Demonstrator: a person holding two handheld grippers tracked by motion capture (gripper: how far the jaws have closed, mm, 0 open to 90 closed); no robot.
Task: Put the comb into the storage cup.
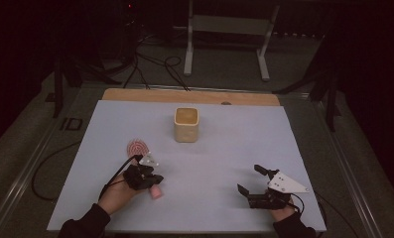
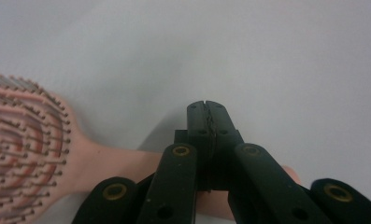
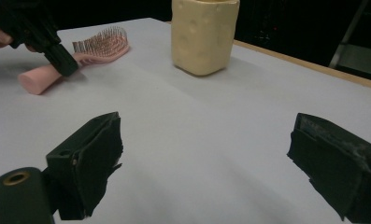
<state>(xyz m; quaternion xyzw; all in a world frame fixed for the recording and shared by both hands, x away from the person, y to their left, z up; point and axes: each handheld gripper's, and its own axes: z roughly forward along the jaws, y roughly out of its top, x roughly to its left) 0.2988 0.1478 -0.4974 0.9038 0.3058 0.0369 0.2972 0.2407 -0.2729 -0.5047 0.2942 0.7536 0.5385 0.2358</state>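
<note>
**Left gripper closed over the pink hairbrush handle, right gripper spread and idle**

A pink hairbrush (image 1: 141, 153) lies on the pale grey table top (image 1: 219, 163) at the near left, its round bristled head (image 1: 138, 147) pointing far-left and its handle running toward the near edge, where the blunt end (image 1: 156, 193) pokes out beside the person's left hand (image 1: 116, 196). The left gripper (image 1: 144, 177) sits right on top of that handle. In the left gripper view its two black jaws are pressed flat together, tip to tip, with nothing between them – the handle (image 2: 127, 163) passes underneath, crossing behind the jaws, and the brush head (image 2: 22, 149) fills the left side. From the right gripper view the closed tip of the left gripper (image 3: 64, 60) rests against the handle near the neck; whether it presses down or only touches cannot be told.

The right gripper (image 1: 249, 179) hovers low at the near right, well apart from the brush, its jaws spread wide and holding nothing – bare table shows between them.

A cream, square-sided cup (image 1: 186, 124) stands upright at the far middle of the table, apart from both grippers
</note>
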